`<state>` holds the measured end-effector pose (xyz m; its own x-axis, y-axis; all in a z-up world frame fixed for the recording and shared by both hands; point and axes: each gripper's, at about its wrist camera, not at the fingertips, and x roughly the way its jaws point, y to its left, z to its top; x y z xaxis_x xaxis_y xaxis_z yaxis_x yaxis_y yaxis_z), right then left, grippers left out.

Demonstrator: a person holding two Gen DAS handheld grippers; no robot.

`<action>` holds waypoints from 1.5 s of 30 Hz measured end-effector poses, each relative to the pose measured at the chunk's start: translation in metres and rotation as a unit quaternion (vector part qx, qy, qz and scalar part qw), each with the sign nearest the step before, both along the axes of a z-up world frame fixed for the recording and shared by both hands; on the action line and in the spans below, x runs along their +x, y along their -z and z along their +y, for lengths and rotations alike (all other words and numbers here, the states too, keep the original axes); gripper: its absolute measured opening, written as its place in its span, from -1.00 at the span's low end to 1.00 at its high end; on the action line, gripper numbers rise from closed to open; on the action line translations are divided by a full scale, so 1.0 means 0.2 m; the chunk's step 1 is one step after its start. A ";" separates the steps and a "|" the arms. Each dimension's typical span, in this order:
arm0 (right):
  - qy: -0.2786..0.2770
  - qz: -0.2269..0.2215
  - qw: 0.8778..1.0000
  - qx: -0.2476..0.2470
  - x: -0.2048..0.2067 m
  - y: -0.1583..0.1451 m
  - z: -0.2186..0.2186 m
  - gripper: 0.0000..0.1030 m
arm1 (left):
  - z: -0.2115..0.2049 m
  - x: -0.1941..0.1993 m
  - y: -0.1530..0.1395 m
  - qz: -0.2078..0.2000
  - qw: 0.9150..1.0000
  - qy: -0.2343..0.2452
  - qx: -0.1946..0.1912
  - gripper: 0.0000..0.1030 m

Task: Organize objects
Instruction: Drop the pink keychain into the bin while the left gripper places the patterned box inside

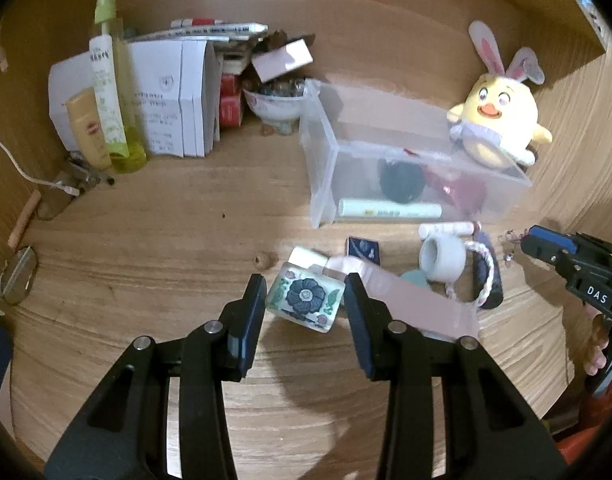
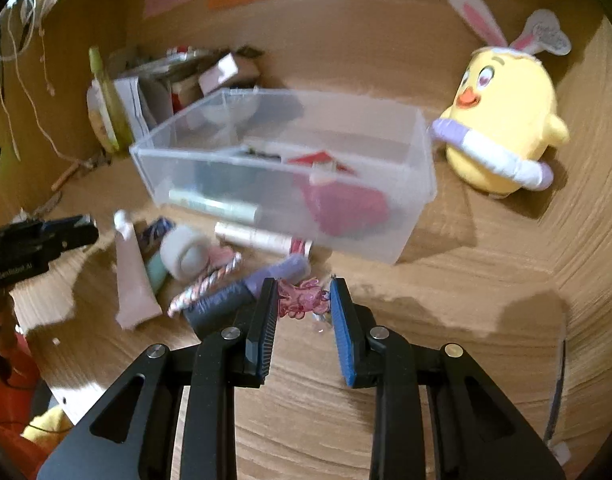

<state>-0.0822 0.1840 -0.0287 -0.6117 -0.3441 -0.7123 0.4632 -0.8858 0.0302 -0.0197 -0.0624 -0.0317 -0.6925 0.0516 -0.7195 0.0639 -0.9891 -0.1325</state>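
Note:
My left gripper (image 1: 305, 300) is open, its fingers on either side of a square glass block with a blue flower (image 1: 305, 298) lying on the wooden desk. My right gripper (image 2: 303, 300) is open around a small pink translucent charm (image 2: 302, 299) on the desk. A clear plastic bin (image 1: 406, 160) stands behind the clutter and holds a tube, a dark round thing and a red item; it also shows in the right wrist view (image 2: 290, 168). Loose in front of it lie a pink tube (image 1: 418, 300), a white tape roll (image 1: 442, 258), a braided cord and a dark case (image 2: 222, 300).
A yellow plush chick with bunny ears (image 1: 498, 120) sits right of the bin. At the back left stand a green spray bottle (image 1: 106, 80), white boxes (image 1: 174, 96) and a bowl of small things (image 1: 274, 104). A cable lies at the left edge.

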 end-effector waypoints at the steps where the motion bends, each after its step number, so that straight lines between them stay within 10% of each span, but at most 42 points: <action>1: 0.001 0.004 1.000 -0.003 0.00 -0.01 0.00 -0.53 | 0.00 0.00 -0.01 0.004 1.000 0.000 0.001 -0.22; 45: -0.013 0.120 0.990 -0.071 -0.18 -0.42 -0.10 -0.53 | 0.19 -0.45 -0.30 0.064 0.997 0.040 0.009 -0.23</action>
